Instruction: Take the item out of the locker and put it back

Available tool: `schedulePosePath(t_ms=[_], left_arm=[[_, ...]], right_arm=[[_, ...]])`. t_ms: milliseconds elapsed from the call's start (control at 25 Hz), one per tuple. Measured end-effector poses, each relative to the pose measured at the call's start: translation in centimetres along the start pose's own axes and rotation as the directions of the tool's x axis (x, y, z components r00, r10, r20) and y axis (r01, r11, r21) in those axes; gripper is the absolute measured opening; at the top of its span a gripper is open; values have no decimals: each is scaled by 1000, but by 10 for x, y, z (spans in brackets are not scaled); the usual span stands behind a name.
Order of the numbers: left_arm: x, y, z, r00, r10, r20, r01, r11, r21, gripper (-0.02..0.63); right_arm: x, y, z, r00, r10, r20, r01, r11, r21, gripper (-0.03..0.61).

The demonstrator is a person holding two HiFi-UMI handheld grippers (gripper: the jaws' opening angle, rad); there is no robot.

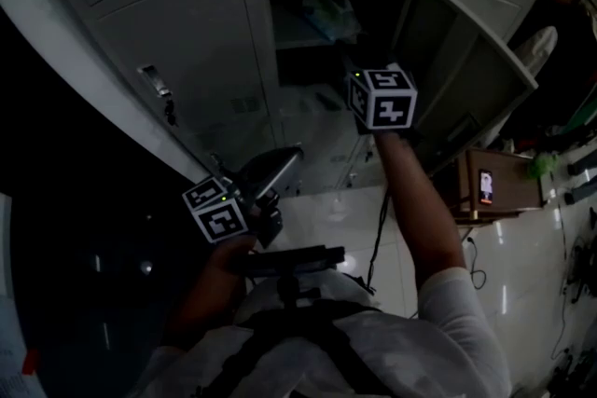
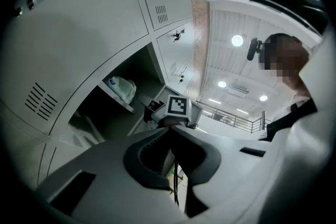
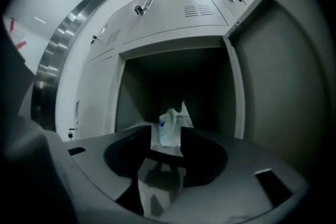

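Right gripper [image 3: 165, 128] is up at the mouth of the open locker [image 3: 173, 42], its jaws standing apart with nothing pressed between them. The bag [image 2: 122, 89] shows through the gap but lies farther in, apart from the pads. It sits on a shelf [image 2: 116, 101] inside the compartment, with dark open space beneath: a small whitish plastic bag, crumpled, with a loose peak of film sticking up. Left gripper [image 2: 170, 126] hangs lower, off to the side of the opening, jaws together and empty. From where I stand the bag looks light and soft. It should collapse under the jaws rather than resist, and thin film like that can slide out of a shallow pinch. What is inside I cannot tell, so I would not squeeze hard. The best hold seems to be the bunched upper part or the middle of the body, taken deep between the pads, not the thin tip. Lifting it clear of the shelf edge should need little force.
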State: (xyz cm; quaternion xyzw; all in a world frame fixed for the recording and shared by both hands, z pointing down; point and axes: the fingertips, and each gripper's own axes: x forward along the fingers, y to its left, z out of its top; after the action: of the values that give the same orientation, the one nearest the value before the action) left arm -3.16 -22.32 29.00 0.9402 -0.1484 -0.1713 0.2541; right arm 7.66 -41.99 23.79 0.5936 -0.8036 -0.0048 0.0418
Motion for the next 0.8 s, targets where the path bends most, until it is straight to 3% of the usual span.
schedulePosePath(t_ms=[280,800], left_arm=[[15,11,22,1000,-16,6,16,999,41,0],[89,48,65,999,-17,29,14,994,105,1]], right_arm=[[51,-28,17,996,-73,-43,70,996,-58,189],[84,-32,32,997,-47,-66,37,990,-134,196]])
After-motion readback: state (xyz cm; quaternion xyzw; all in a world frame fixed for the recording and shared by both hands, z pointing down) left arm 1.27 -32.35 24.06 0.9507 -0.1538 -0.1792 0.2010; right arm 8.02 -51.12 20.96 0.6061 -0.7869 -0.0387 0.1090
